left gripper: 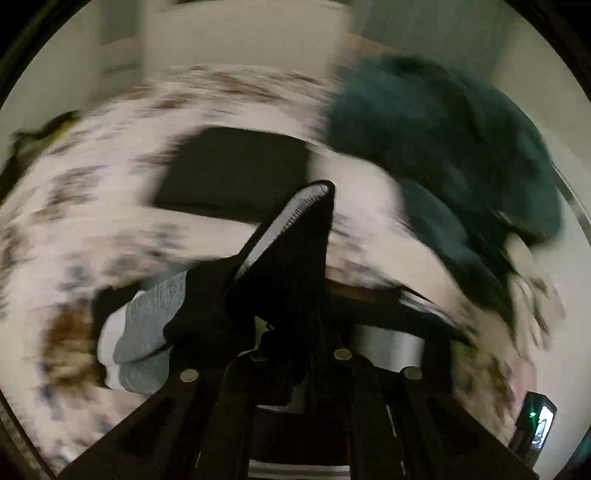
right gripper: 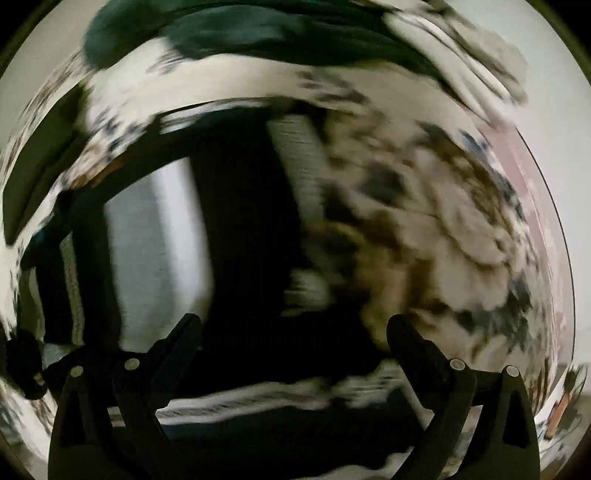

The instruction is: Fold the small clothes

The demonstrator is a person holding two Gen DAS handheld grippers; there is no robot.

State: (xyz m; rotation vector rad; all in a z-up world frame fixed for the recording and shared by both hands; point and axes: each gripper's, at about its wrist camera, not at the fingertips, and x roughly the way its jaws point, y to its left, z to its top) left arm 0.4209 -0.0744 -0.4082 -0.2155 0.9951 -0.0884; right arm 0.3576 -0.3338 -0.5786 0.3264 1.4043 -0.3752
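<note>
Both views are blurred by motion. In the left wrist view my left gripper [left gripper: 280, 295] is shut on a black, grey and white sock [left gripper: 288, 236], which is sharp and rides with it above a floral bedspread [left gripper: 92, 177]. A flat dark folded garment [left gripper: 236, 166] lies on the bedspread beyond it. In the right wrist view my right gripper [right gripper: 295, 332] is open and empty, its fingers [right gripper: 184, 332] spread wide over a black, grey and white garment [right gripper: 236, 221] lying on the floral bedspread [right gripper: 443, 240].
A dark teal heap of cloth [left gripper: 461, 147] lies at the right of the bed, and shows at the top of the right wrist view [right gripper: 240, 33]. A small device with a lit screen [left gripper: 537, 424] sits at lower right. Pale walls lie behind.
</note>
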